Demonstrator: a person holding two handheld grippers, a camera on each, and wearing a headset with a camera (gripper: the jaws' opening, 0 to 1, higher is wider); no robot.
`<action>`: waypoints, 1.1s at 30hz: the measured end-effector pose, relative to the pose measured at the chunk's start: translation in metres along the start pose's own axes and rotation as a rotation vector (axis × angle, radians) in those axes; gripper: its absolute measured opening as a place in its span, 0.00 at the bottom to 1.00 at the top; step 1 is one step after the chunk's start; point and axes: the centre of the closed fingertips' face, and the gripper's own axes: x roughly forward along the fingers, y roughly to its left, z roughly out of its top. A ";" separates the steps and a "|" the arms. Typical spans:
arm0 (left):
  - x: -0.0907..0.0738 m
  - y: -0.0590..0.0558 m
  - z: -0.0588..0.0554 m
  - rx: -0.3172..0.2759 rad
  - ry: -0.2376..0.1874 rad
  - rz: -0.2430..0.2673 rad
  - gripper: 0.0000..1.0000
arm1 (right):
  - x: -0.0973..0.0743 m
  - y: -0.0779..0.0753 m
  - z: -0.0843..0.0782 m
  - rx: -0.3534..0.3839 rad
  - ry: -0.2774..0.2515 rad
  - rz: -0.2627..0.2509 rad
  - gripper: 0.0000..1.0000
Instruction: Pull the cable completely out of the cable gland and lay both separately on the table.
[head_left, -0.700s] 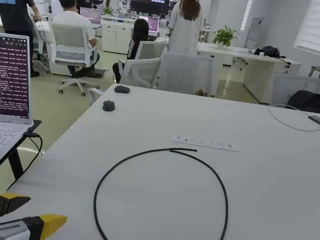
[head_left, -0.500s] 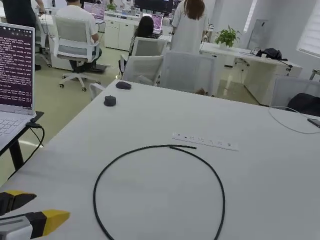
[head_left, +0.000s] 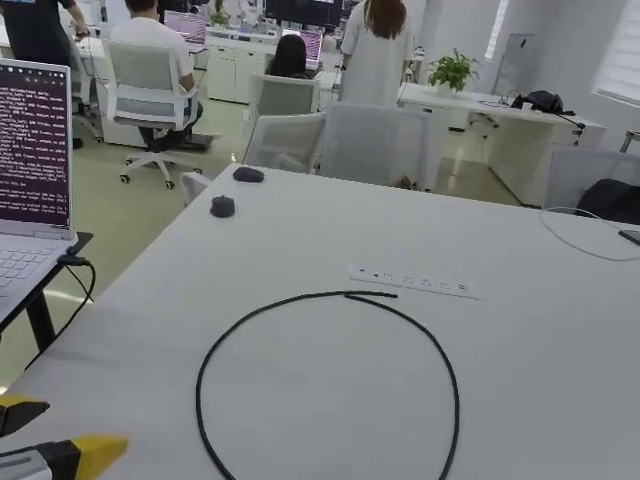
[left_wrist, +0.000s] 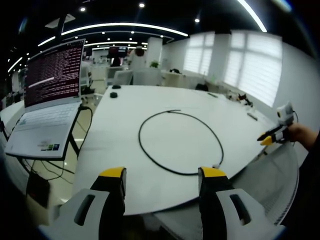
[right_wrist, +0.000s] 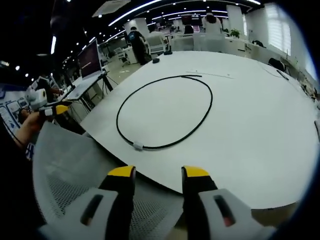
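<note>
At the near edge of the table (head_left: 550, 350), the left gripper (left_wrist: 162, 175) hangs just off the tabletop. Its yellow-tipped jaws are spread wide, with nothing between them and nothing touched. The head view shows it low at the left corner (head_left: 55, 432), jaws likewise parted.

The right gripper (right_wrist: 159, 172) sits above a mesh chair back (right_wrist: 70, 175), short of the table edge. Its jaws are apart with a clear gap and grasp nothing. The left gripper view shows it at the far right (left_wrist: 274, 136), held in a hand (left_wrist: 300, 134).

The black cable (head_left: 345, 294) lies on the white top in one wide loop, well apart from both grippers. A small pale cable gland (right_wrist: 137, 146) sits on the loop's near arc, close to the table edge, with the cable threaded through it (left_wrist: 215, 165).

Beyond the loop lies a white power strip (head_left: 412, 283). Farther off are two small dark objects (head_left: 222, 207). An open laptop (head_left: 30, 160) stands at the left.
</note>
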 end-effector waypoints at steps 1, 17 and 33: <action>0.000 0.000 0.000 0.001 0.000 -0.001 0.59 | 0.000 -0.001 0.000 -0.004 0.005 -0.003 0.37; 0.008 -0.006 -0.003 0.016 0.031 -0.007 0.62 | -0.002 -0.004 0.004 -0.108 0.038 -0.023 0.39; 0.007 -0.008 0.010 0.086 0.058 -0.016 0.58 | -0.002 -0.003 0.009 -0.080 0.000 -0.022 0.37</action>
